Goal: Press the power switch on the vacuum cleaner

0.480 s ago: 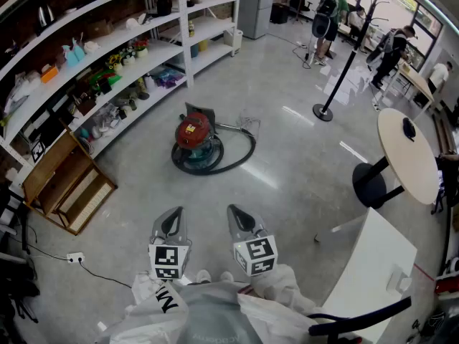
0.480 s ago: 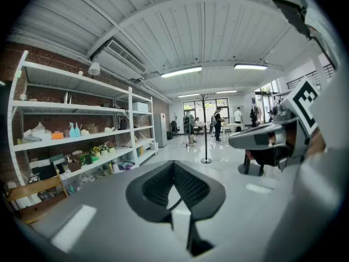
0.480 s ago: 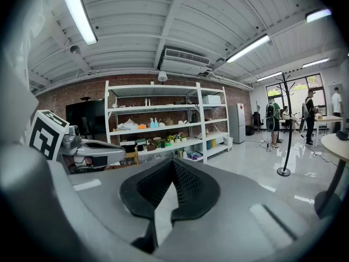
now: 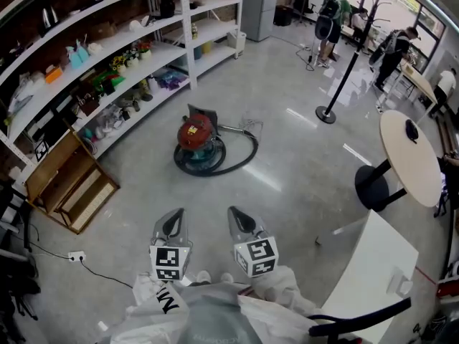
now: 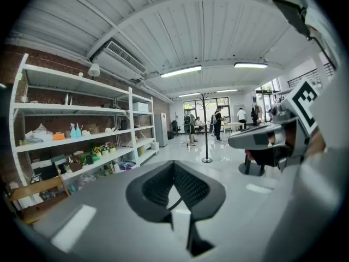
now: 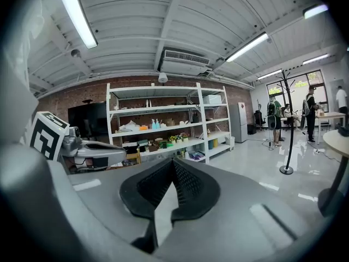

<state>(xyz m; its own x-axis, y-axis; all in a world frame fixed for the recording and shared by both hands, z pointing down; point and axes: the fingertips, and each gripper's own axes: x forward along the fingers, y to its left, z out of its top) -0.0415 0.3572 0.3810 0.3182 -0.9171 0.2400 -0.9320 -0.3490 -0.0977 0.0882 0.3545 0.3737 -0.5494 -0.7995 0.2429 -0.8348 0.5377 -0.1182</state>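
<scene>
Low in the head view, left tool (image 4: 171, 222) and right tool (image 4: 242, 221) sit side by side, each with jaws closed tip to tip, nothing between. Mid-frame, well apart from both: red vacuum cleaner (image 4: 195, 135) on the floor (image 4: 287, 185), hose (image 4: 242, 154) curled at its right. Shelving (image 4: 107, 63) upper left.

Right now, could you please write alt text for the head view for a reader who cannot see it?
A red vacuum cleaner with a dark looped hose sits on the grey floor near white shelves, ahead of the person. The left tool and right tool, both shut and empty, are held low in front.
</scene>
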